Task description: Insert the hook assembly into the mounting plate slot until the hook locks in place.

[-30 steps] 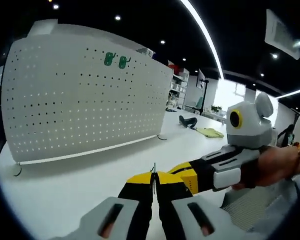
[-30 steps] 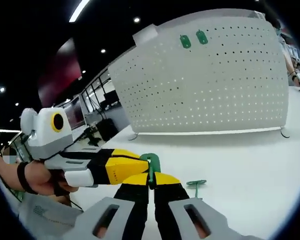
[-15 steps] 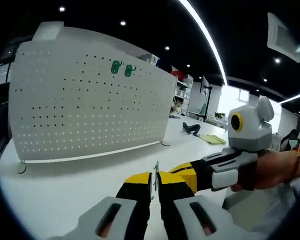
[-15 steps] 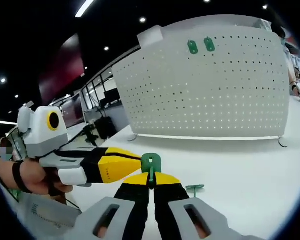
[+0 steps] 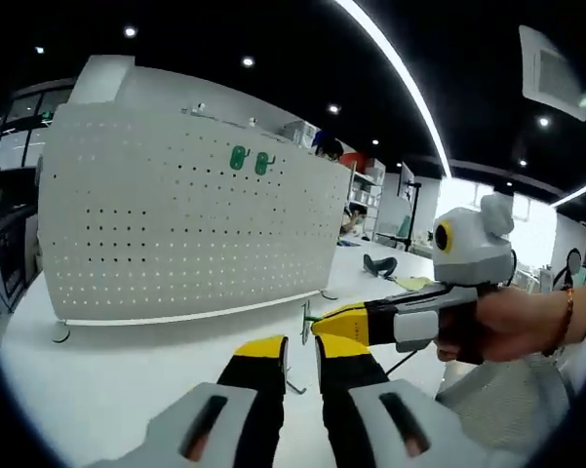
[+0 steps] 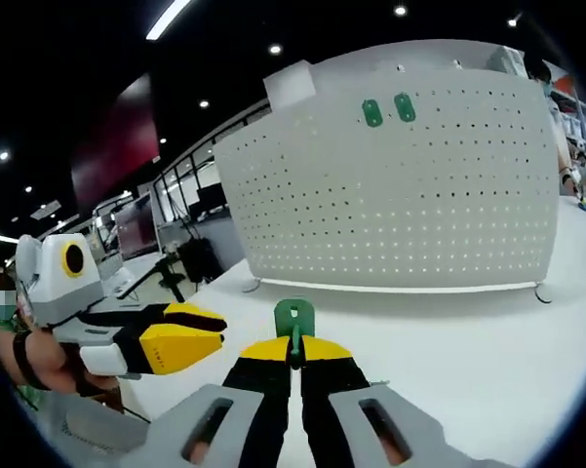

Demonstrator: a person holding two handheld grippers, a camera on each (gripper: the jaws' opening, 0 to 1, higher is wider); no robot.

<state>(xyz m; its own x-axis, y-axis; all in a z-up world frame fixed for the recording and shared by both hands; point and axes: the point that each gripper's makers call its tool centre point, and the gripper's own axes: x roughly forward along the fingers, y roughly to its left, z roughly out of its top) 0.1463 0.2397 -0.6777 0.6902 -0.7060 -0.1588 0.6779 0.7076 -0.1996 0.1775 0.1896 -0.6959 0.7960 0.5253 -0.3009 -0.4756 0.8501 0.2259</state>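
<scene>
Green hook assembly [image 6: 294,322] sits pinched at its stem between the right gripper's [image 6: 293,353] closed jaws, green plate upright at the tips. Left gripper [image 5: 300,345] hangs with its jaws slightly parted, nothing between them. White pegboard [image 6: 400,195] stands at twelve o'clock, two green hooks [image 6: 387,109] mounted near its top.

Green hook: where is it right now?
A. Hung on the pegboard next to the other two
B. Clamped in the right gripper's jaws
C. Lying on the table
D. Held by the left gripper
B. In the right gripper view, the green hook stands up from the right gripper's shut jaws, short of the pegboard, while the left gripper is apart from it.
</scene>
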